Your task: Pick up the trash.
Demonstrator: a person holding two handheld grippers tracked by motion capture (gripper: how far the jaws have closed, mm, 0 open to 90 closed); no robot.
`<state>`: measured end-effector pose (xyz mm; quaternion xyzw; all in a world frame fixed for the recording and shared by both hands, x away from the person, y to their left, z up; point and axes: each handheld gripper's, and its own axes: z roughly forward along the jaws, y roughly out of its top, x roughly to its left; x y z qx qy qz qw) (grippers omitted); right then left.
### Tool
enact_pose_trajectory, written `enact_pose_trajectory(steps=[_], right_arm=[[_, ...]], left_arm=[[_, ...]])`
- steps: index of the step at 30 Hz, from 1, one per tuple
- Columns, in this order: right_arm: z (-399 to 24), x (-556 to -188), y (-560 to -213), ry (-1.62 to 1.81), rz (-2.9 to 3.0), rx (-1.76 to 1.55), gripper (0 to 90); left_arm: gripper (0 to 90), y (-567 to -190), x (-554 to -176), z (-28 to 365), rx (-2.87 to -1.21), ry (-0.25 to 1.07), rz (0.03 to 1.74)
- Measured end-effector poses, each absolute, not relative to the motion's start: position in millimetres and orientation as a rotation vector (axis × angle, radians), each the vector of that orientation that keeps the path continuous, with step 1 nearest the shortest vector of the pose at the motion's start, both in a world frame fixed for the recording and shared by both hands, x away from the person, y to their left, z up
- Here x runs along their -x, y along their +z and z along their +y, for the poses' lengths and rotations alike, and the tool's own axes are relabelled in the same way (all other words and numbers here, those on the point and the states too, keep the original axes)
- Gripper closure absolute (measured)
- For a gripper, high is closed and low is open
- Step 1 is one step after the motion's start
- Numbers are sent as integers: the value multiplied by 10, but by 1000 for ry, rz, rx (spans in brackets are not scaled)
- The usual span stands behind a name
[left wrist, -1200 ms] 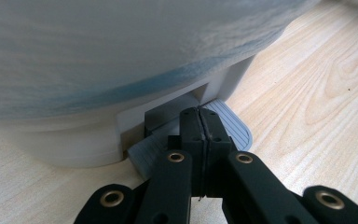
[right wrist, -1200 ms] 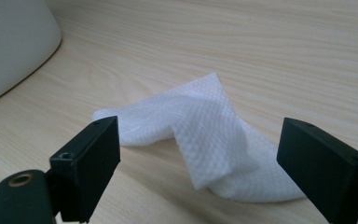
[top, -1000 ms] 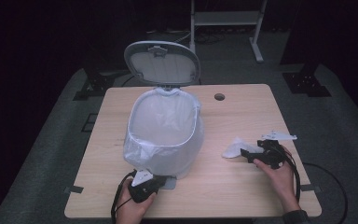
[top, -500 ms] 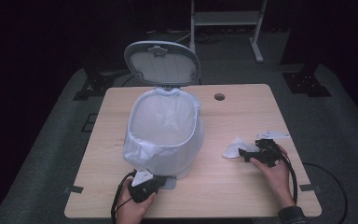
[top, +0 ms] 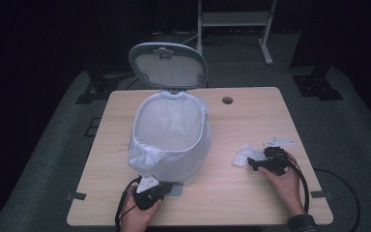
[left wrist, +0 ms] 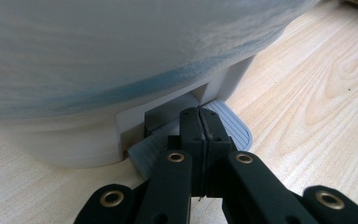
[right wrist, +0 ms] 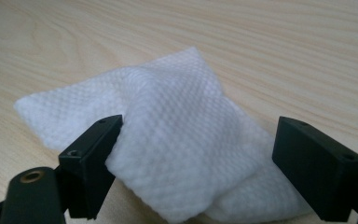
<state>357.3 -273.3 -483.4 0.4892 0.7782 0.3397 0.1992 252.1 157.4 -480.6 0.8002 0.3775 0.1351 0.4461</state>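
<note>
A white pedal bin [top: 169, 140] lined with a thin white bag stands at the table's middle, its lid [top: 168, 65] raised. My left gripper [top: 166, 188] is shut, and its joined tips [left wrist: 199, 114] rest on the bin's grey ribbed pedal [left wrist: 230, 128]. A crumpled white paper towel [top: 243, 155] lies on the table to the right of the bin. My right gripper [top: 252, 164] is open and has just been closing a little. The towel [right wrist: 177, 140] sits between its jaws [right wrist: 198, 135]: the left jaw brushes it, the right stands apart.
The wooden table [top: 251, 116] has a round cable hole [top: 227, 100] behind the bin. A white metal frame [top: 234, 19] stands on the dark floor beyond the table. Cables trail from both grippers toward the front edge.
My right gripper has edged left up to the paper towel, so its jaws now flank it. The left gripper, bin and lid have stayed as they were.
</note>
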Motion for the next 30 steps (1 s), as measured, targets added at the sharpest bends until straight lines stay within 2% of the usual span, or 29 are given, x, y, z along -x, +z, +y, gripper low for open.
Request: enact_pose_trajectory(steps=[17, 19, 21, 28, 30], right_arm=[[-2806, -3502, -4809, 977, 2183, -1328, 492], [-2806, -3502, -4809, 977, 2183, -1328, 492], [-2821, -3495, -4798, 988, 2205, -1317, 585], [-2864, -3502, -4781, 1029, 2247, -1331, 692], [-2881, -3509, -4778, 1045, 2264, -1340, 747]], left_arm=[[899, -4805, -2518, 1571, -1983, 337, 935], [899, -4805, -2518, 1571, -1983, 337, 935], [899, -4805, -2519, 1571, -1983, 337, 935], [899, -4805, -2517, 1569, -1984, 340, 933], [898, -4805, -2516, 1568, -1985, 341, 933]])
